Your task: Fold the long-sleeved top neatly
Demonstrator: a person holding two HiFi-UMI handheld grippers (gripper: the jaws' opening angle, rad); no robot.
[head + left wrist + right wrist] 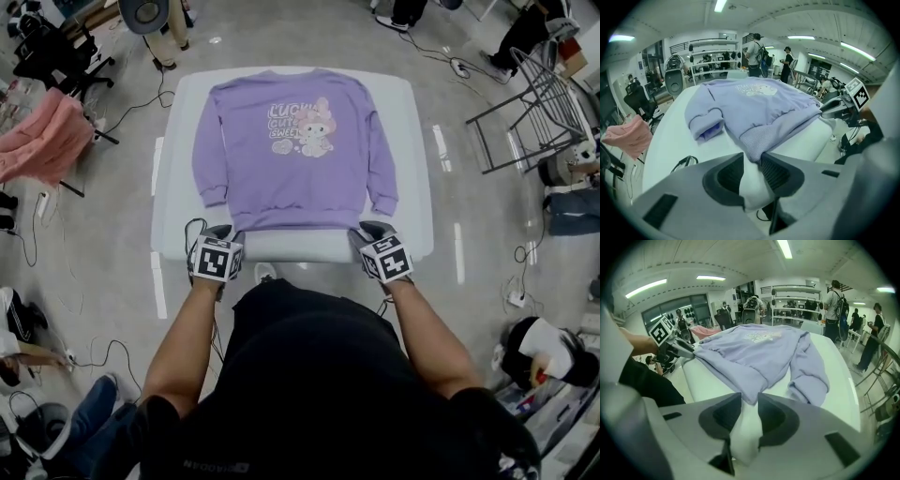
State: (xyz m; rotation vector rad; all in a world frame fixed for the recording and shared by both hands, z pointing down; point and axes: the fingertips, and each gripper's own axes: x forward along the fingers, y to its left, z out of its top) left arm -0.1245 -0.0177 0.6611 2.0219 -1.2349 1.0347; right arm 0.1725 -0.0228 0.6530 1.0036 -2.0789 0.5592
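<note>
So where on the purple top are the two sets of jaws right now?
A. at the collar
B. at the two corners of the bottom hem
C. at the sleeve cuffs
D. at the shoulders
B: the left gripper and the right gripper each have a bottom-hem corner of the top between their open jaws, at the table edge nearest the person.

pink cloth [42, 141] left; metal rack [548, 94] right; floor cables [103, 354]

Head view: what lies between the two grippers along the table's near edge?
In the head view, only the purple top's hem and a bare strip of the white table run between the left gripper and right gripper.
</note>
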